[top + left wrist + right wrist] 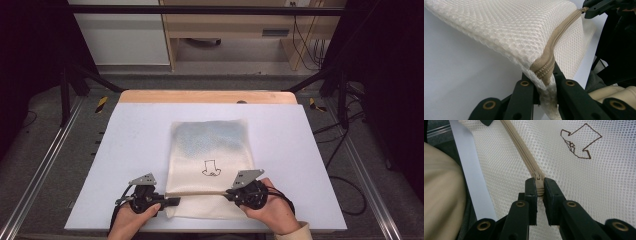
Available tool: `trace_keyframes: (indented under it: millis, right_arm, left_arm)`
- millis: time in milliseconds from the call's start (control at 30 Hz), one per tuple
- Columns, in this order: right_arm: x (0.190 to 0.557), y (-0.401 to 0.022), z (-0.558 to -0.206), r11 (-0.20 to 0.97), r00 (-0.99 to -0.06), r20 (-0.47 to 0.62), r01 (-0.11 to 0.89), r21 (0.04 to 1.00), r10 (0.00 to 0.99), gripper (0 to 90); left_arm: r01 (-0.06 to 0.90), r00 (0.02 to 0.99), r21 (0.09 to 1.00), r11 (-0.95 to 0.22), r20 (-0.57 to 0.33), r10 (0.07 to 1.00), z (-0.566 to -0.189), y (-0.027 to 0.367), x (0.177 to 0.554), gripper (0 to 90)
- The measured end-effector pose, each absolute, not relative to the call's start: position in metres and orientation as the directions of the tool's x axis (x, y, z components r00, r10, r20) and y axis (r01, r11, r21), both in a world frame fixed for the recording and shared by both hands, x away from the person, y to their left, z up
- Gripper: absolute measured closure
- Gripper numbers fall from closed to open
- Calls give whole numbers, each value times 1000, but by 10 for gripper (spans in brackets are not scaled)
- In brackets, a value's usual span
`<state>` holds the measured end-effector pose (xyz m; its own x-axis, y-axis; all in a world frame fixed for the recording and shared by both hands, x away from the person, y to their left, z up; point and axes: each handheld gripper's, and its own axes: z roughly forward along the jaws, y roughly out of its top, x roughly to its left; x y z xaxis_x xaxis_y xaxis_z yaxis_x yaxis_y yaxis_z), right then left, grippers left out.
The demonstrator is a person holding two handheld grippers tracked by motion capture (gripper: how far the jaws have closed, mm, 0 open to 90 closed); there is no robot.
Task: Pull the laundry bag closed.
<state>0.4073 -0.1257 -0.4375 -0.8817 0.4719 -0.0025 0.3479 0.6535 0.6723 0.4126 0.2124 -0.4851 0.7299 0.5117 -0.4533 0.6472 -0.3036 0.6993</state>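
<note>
Cream mesh-cloth bag (210, 160), beige woven zipper (524, 150), matt table (130, 150).

the right gripper (539, 185) pinches the zipper pull (539, 180) on the white mesh bag (599, 190).

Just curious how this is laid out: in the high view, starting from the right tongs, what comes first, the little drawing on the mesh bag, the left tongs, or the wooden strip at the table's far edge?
From the right tongs:
1. Drawing on the mesh bag, just up and left.
2. Left tongs, across the bag's near end.
3. Wooden strip, at the far edge.
</note>
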Motion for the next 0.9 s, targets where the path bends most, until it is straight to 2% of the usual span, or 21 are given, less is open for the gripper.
trace_keyframes:
  millis: [900]
  right_arm:
    - [401, -125, -442, 665, -878, -37, 333, 669, 477, 820]
  left_arm:
    - [644, 730, 703, -303, -445, 519, -486, 212, 411, 841]
